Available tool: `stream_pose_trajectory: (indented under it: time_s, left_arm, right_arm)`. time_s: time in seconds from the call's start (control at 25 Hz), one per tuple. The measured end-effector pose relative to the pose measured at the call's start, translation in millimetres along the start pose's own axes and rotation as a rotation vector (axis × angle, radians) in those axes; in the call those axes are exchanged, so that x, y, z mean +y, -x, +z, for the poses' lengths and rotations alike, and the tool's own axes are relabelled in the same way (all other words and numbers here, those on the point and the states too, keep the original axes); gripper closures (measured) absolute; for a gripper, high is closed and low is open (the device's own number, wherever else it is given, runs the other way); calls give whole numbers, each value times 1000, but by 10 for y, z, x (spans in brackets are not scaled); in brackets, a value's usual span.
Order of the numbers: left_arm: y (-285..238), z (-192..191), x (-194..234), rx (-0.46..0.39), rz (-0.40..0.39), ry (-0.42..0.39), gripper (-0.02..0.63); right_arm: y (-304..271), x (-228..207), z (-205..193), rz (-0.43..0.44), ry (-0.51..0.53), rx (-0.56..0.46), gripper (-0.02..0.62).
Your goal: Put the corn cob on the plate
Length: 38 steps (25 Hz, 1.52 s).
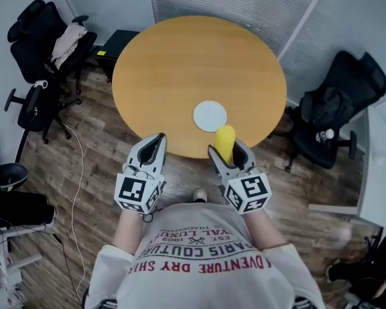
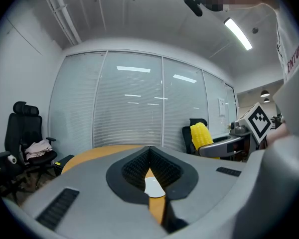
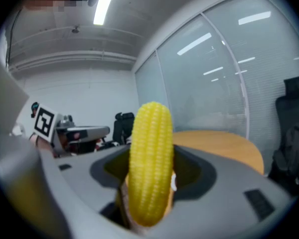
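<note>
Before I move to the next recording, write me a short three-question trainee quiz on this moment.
1. True or false: the corn cob already lies on the plate.
2. What is between the left gripper's jaws?
3. Whose jaws hold the corn cob? A) left gripper B) right gripper C) neither.
Key: 1 false, it is gripped upright, not on the plate; 2 nothing, the jaws are together; 3 B.
</note>
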<state>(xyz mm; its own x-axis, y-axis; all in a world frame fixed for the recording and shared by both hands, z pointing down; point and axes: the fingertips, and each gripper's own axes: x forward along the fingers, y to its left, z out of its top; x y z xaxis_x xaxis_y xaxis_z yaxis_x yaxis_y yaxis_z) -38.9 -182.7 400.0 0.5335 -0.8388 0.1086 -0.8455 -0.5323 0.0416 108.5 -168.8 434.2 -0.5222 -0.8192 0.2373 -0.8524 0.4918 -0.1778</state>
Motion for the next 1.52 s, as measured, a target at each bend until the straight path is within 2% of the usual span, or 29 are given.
stream_pose_trajectory:
  time_s: [0.32,0.56,0.72,0.96,1.28,1.52]
  left_arm:
    - [-649,-139,-86,31,9,27,572]
    - [-993,-340,83,76,1,32,572]
    - [-1214,-406,218,83,-35,38,572]
    - [-1523,-588,546,133,-75,60,572]
    - [-1817,-867,756,192,-135,67,572]
    - [-1945,-1018,865,227,-145,84,572]
  right_arm:
    - [-343,-598,-91,38,-12,92,327]
    - [-691,-830,-327,25,-38,176,327]
    - [-962,-972,-562,15,-62,268,327]
    - [-1443,-1074,-988,4,-58,413,327]
    - [-1869,-1254,-1644,-2,-68,607,327]
    - [-2050,-1487,-1937,-72,-135,704,327]
